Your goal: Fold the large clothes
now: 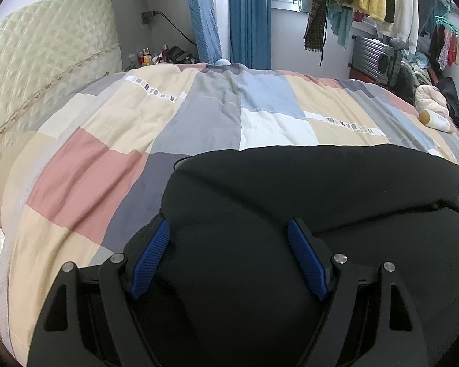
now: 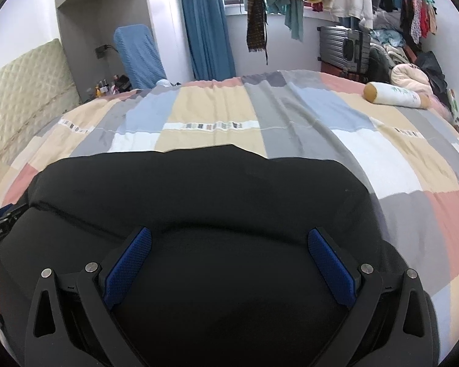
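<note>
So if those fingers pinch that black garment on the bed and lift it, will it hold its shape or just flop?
The black garment would probably flop: it lies in soft, rounded folds on the patchwork quilt. It looks thick, so likely somewhat heavy, and unpinched parts would sag. Pushed, it would probably bunch up rather than slide.

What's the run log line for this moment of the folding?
stage: folding | black garment: on patchwork bedspread | left gripper: open, over garment | right gripper: open, over garment
</note>
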Demonstrator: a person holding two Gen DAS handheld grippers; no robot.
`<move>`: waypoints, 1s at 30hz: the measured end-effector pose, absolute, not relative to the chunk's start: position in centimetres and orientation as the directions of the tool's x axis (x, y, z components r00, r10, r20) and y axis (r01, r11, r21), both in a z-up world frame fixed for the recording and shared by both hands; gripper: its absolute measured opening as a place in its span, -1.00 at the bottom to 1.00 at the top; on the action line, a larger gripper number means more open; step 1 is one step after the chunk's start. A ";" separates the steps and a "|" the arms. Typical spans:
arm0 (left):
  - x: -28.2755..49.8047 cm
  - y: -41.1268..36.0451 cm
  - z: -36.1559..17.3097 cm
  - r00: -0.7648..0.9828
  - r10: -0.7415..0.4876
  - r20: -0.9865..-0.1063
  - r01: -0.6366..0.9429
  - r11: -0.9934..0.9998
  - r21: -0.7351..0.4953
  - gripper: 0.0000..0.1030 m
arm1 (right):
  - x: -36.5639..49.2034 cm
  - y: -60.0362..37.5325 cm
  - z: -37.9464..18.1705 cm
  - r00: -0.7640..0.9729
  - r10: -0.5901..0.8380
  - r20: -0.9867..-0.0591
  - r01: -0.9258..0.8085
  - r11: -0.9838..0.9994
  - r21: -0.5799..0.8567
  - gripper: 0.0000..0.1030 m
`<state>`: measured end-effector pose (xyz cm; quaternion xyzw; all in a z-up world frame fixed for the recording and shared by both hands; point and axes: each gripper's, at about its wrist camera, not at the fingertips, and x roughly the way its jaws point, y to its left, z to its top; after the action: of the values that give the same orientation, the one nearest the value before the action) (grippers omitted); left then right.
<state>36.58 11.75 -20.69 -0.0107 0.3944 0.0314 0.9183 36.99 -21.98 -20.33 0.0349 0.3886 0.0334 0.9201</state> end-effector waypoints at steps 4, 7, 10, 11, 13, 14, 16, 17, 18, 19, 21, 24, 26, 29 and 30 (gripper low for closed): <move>35.9 11.8 -20.6 0.692 0.049 -0.720 -0.050 0.999 0.019 0.58 | 35.9 -24.2 -20.7 0.689 0.066 -0.722 0.001 0.996 0.092 0.99; 35.1 12.2 -20.6 0.696 0.046 -0.716 -0.043 0.999 0.021 0.60 | 35.0 -25.5 -20.7 0.679 0.064 -0.731 0.015 0.995 0.102 0.99; 34.4 12.8 -20.3 0.695 0.044 -0.718 -0.056 0.998 0.008 0.61 | 34.1 -26.6 -20.7 0.680 0.063 -0.731 0.038 0.992 0.122 0.99; 34.1 12.9 -20.0 0.695 0.050 -0.717 -0.063 0.998 0.008 0.61 | 33.7 -26.8 -20.6 0.680 0.067 -0.730 0.043 0.991 0.130 0.99; 33.3 12.9 -19.0 0.703 0.055 -0.709 -0.070 0.998 0.008 0.61 | 33.1 -26.7 -19.9 0.690 0.047 -0.722 0.045 0.993 0.108 0.99; 32.9 12.8 -18.6 0.701 0.053 -0.711 -0.068 0.998 0.007 0.61 | 32.6 -26.7 -19.3 0.698 0.037 -0.715 0.050 0.994 0.100 0.99; 32.0 12.8 -17.2 0.703 0.021 -0.711 -0.060 0.998 -0.029 0.61 | 31.9 -26.8 -18.1 0.704 0.054 -0.708 0.045 0.992 0.120 0.99; 31.6 12.7 -16.5 0.706 0.011 -0.708 -0.057 0.997 -0.042 0.61 | 31.4 -26.8 -17.4 0.710 0.063 -0.701 0.047 0.990 0.137 0.99; 31.0 12.5 -15.4 0.714 0.001 -0.700 -0.054 0.997 -0.053 0.62 | 31.0 -26.9 -16.8 0.714 0.070 -0.697 0.047 0.988 0.147 0.99; 30.5 12.2 -14.3 0.721 -0.006 -0.693 -0.049 0.997 -0.059 0.62 | 30.4 -26.9 -15.6 0.723 0.073 -0.687 0.049 0.986 0.157 0.99; 29.7 11.7 -12.3 0.721 -0.007 -0.693 -0.043 0.998 -0.054 0.64 | 29.2 -26.5 -13.1 0.753 0.074 -0.654 0.040 0.987 0.157 0.99; 28.1 10.9 -9.0 0.736 -0.024 -0.677 -0.028 0.997 -0.066 0.65 | 27.4 -25.5 -8.9 0.793 0.075 -0.604 0.010 0.991 0.137 0.99; 26.7 10.3 -6.7 0.756 -0.031 -0.654 -0.014 0.998 -0.063 0.68 | 26.1 -24.7 -6.2 0.814 0.078 -0.575 -0.014 0.993 0.116 0.99; 24.4 9.5 -3.3 0.783 -0.047 -0.620 0.009 0.998 -0.065 0.72 | 23.6 -23.4 -2.0 0.852 0.091 -0.516 -0.051 0.995 0.091 0.99; 23.4 9.2 -2.1 0.793 -0.053 -0.607 0.018 0.998 -0.064 0.73 | 22.6 -23.0 -0.6 0.862 0.099 -0.498 -0.062 0.994 0.089 0.99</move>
<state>23.41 9.20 -2.08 -0.0274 0.3211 -0.0189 0.9465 22.59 -22.99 -0.58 0.0351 0.2597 0.0417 0.9642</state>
